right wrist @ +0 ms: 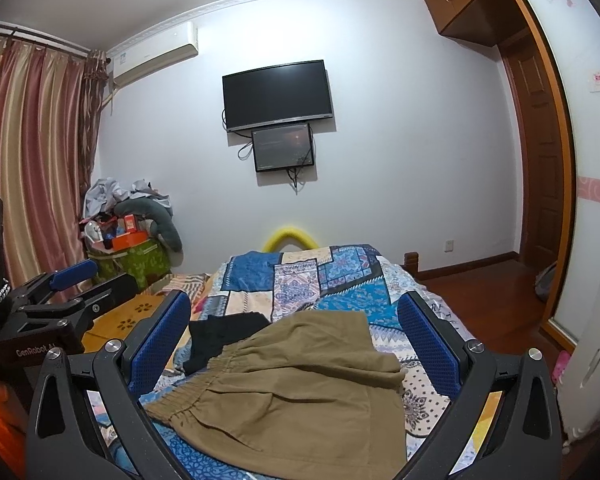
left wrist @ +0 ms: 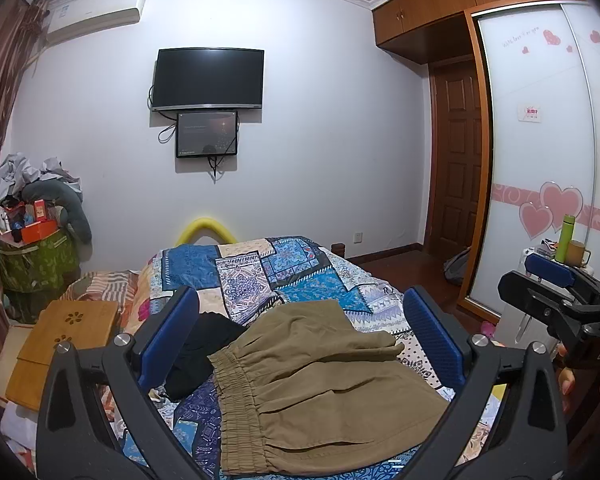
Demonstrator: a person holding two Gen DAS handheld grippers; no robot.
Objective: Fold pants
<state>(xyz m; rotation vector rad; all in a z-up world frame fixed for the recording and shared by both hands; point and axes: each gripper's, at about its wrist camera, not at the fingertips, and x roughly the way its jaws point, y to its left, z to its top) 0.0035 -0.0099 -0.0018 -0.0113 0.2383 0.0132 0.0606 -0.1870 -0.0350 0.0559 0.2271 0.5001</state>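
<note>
Both the left tool (left wrist: pixel 300 340) and right tool (right wrist: pixel 294 344) are hovering spread and empty above the khaki pants (left wrist: pixel 320 392) lying crumpled on the bed (left wrist: pixel 300 268), apparently lining up a first grasp.

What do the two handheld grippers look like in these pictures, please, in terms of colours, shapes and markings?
Both match. The left gripper and right gripper have black, Y-shaped frames with triangular cut-outs and round silver bolts. Each finger carries a long blue pad with a dotted grip texture. White lettering reading "GenRobot" marks the left gripper's body in the right wrist view. No cables or sleeves show.
</note>
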